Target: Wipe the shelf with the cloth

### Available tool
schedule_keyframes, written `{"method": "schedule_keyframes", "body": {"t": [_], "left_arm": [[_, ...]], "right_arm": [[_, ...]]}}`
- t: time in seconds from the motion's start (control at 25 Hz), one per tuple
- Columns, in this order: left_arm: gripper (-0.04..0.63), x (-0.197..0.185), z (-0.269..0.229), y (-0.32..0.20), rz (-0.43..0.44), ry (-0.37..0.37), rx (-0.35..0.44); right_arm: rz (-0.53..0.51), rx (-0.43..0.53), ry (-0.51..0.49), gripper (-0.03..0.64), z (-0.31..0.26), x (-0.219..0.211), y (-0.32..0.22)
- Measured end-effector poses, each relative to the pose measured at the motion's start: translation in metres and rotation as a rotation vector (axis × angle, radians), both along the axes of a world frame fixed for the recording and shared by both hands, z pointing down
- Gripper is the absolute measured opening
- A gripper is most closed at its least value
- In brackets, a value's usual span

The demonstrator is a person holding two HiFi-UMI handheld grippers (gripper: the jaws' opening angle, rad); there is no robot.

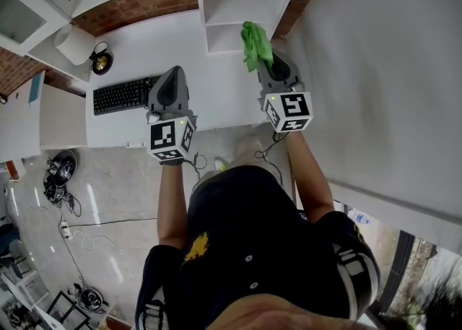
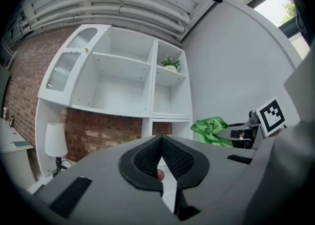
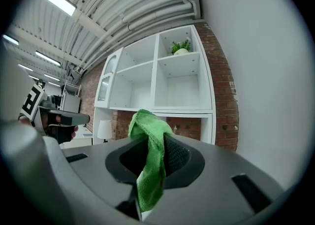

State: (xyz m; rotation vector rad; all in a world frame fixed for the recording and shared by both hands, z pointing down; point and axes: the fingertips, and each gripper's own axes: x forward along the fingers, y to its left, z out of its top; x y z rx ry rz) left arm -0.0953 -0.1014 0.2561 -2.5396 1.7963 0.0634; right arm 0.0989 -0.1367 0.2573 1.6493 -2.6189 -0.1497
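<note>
- Nearest to me, both forearms reach out over the floor (image 1: 108, 198), each with 1 tool in hand and its marker cube turned up toward the head camera.
- The left tool (image 1: 173, 72) is clenched. In its own view (image 2: 160, 138) the 2 pads meet at their tips with nothing gripped between them. It hangs over the near middle of the white bench (image 1: 216, 90), just right of the black keyboard (image 1: 123, 94).
- The right tool (image 1: 268, 61) is clamped on the green cloth (image 1: 254, 43). In its own view (image 3: 155, 135) the cloth (image 3: 150, 170) is pinched between the pads, bunched above the tips with a tail drooping toward the camera.
- The cloth (image 2: 211, 130) is held up in the air at the far right of the bench, in front of the lower right part of the shelf (image 1: 238, 3) and short of it.
- A white lamp (image 2: 55, 140) stands at the far left of the bench.
- The shelf (image 3: 167, 76) is white with open compartments. A small potted plant (image 3: 180, 47) sits in its top right one.
- A brick wall (image 1: 137, 5) shows behind and below the shelf.
</note>
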Motion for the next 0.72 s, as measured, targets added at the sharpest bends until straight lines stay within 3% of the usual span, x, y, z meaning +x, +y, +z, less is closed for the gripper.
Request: {"method": "schedule_keyframes", "body": {"t": [0.44,0.72], "left_arm": [[0.018,0.032,0.001,0.006,0.077,0.034,-0.012],[0.018,0.048,0.002,0.009,0.073,0.010,0.053]], "right_arm": [[-0.032,-0.002,0.026,0.060,-0.002,0.005,0.015],[-0.018,0.058,0.035,0.060,-0.015,0.038,0.017]]}}
